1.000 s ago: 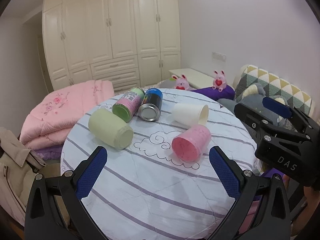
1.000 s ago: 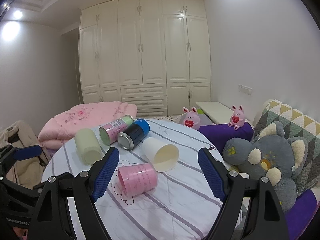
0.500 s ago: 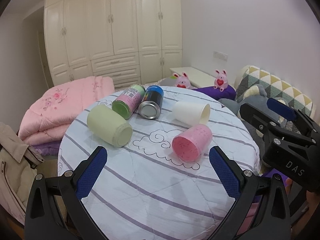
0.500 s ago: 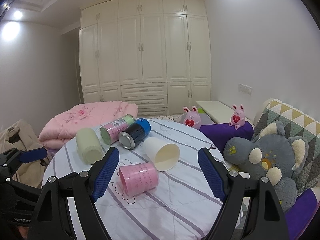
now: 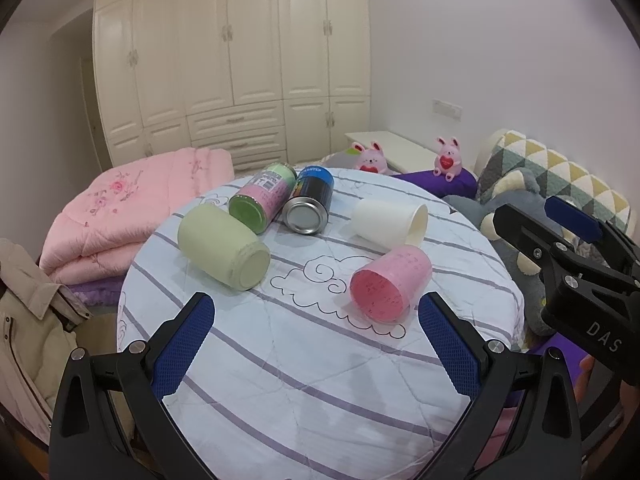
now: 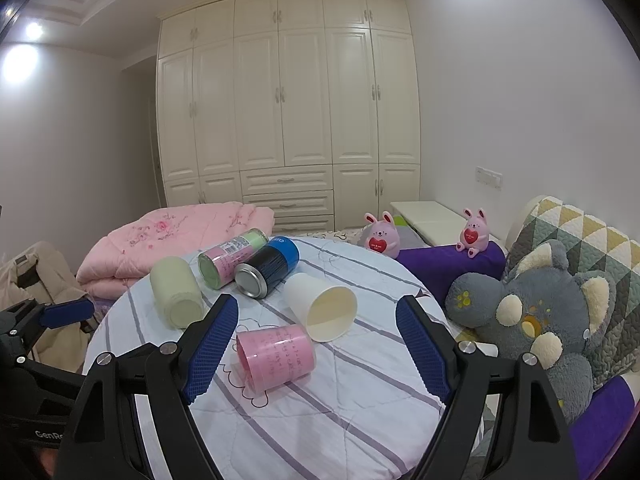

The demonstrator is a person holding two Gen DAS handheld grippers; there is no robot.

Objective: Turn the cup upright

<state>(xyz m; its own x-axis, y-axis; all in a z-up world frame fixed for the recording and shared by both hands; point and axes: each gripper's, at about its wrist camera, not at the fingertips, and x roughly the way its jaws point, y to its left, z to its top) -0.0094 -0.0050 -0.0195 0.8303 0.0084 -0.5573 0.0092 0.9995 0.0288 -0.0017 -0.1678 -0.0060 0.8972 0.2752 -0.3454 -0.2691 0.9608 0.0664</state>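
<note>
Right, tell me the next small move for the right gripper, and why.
Probably ease the right hand-held gripper forward and down around the pink cup. It lies on its side on the table, nearest, framed between the open jaws, not yet gripped.

On the round table's white cloth with lilac stripes and outlined clouds [image 5: 320,360], a translucent pink plastic cup [image 5: 390,284] lies beside a cream-white cup [image 5: 388,222], a pale green cup [image 5: 222,252], and a black-and-blue can [image 5: 310,204].

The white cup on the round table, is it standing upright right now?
No, the white cup lies on its side on the striped tablecloth, its open mouth facing the right wrist camera, just behind the pink cup.
</note>
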